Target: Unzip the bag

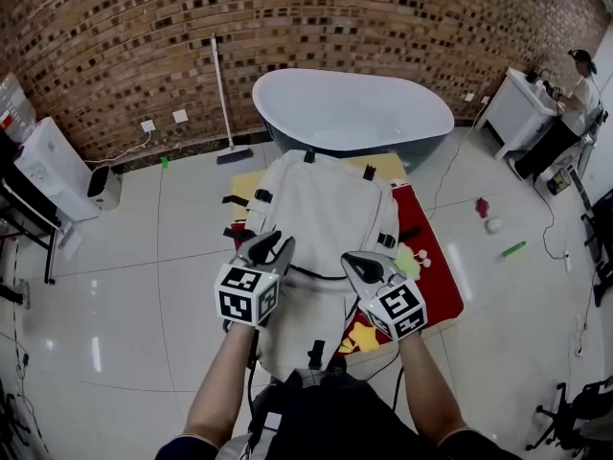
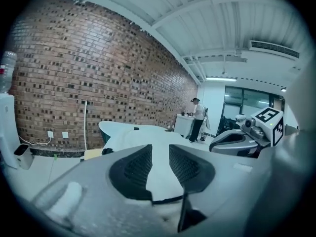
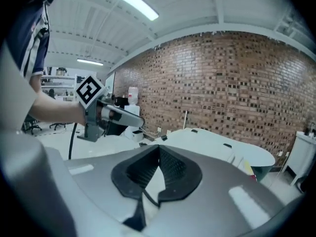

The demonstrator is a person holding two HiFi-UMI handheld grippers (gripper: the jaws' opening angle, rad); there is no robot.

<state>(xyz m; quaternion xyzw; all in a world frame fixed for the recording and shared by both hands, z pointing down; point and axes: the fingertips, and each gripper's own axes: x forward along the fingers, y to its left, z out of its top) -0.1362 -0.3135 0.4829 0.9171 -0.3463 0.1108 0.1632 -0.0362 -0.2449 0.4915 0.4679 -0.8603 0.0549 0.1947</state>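
A white backpack lies flat on a table over a red and yellow mat. A dark curved zip line crosses its near part. My left gripper hovers over the bag's near left, just above that line. It is open, and white fabric shows through the gap of the left gripper. My right gripper hangs over the near right of the bag. In the right gripper view the right gripper is shut, tips touching, and I see nothing clearly held. The bag stretches ahead of it.
A white bathtub stands just beyond the table against the brick wall. A mop leans on the wall. A water dispenser is at far left. A person stands at a counter at back right. Small toys lie on the floor.
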